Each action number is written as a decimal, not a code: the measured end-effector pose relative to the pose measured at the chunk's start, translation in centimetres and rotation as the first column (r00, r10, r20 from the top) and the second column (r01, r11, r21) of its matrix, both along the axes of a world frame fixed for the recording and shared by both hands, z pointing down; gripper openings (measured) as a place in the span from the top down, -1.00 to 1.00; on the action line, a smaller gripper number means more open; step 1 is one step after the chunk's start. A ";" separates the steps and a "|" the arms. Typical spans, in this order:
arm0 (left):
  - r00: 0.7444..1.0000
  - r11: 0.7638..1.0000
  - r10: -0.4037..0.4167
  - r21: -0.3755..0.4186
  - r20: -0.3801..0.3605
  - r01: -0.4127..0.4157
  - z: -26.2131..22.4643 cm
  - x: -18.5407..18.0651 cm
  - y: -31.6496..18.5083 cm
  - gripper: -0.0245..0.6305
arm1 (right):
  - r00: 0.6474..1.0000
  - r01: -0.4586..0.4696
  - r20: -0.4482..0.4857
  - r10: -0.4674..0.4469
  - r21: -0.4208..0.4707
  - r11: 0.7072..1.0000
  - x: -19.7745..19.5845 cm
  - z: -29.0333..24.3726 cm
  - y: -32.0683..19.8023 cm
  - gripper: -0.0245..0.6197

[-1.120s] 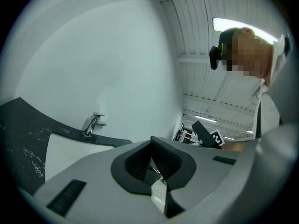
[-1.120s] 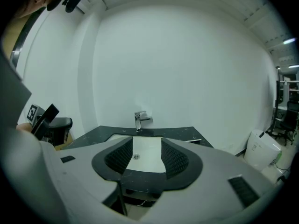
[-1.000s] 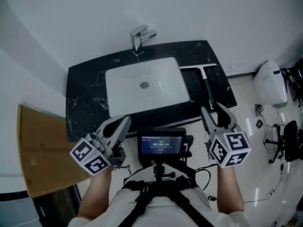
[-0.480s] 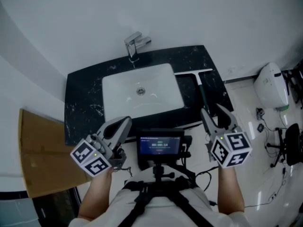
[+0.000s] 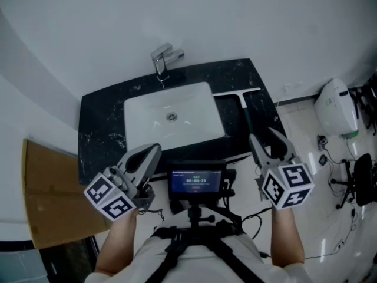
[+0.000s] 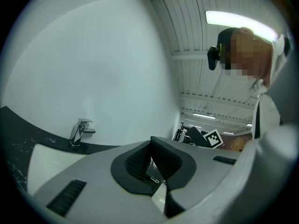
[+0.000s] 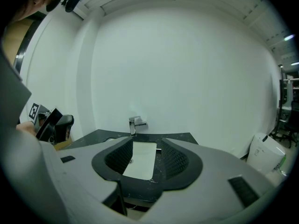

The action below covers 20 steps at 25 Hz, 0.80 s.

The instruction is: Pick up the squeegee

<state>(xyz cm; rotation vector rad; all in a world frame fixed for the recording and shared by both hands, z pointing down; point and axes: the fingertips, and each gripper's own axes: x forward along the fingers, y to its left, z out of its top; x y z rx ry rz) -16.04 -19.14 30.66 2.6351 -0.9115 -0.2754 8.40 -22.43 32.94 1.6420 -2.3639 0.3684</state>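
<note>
- Since a second ago the black counter (image 5: pixel 100 117) and its white basin (image 5: pixel 136 105) have slid left and lower in the head view. Both tongs sit almost where they were, so I read that as my head turning, not a reach.
- The squeegee (image 5: pixel 244 105) lies flat on the counter, to the right of the basin. Its pale blade lies crosswise towards the back wall and its dark handle runs to the front edge.
- That handle points almost at the right gripper (image 5: pixel 268 139), which hangs in front of the counter edge and touches nothing.
- The right gripper's jaws are released, and in its own view only the basin shows in the gap. I judge it is held spread, ready for the handle.
- The left gripper (image 5: pixel 152 150) is clenched tip to tip on nothing. It is parked low by the chest screen (image 5: pixel 189 181), and I guess it is only being kept out of the way.
- Room looks good. The strip of counter around the handle is bare, and the faucet (image 5: pixel 162 61) stands well apart behind the basin.
- The limits are the basin rim just beside the blade's left end and the counter's right edge near the handle. I would come in from the front, along the handle.
</note>
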 end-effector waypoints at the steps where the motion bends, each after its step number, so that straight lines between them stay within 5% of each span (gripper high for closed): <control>1: 1.000 1.000 0.000 -0.001 0.002 0.000 0.0 0.0 0.0 0.93 | 1.000 0.000 0.001 0.000 0.000 1.000 -0.1 0.0 0.0 0.31; 20: 0.996 0.995 -0.089 -0.046 -0.006 0.088 1.9 5.6 -1.3 0.93 | 0.997 0.074 -0.004 -0.074 -0.048 0.996 5.2 2.0 -3.2 0.31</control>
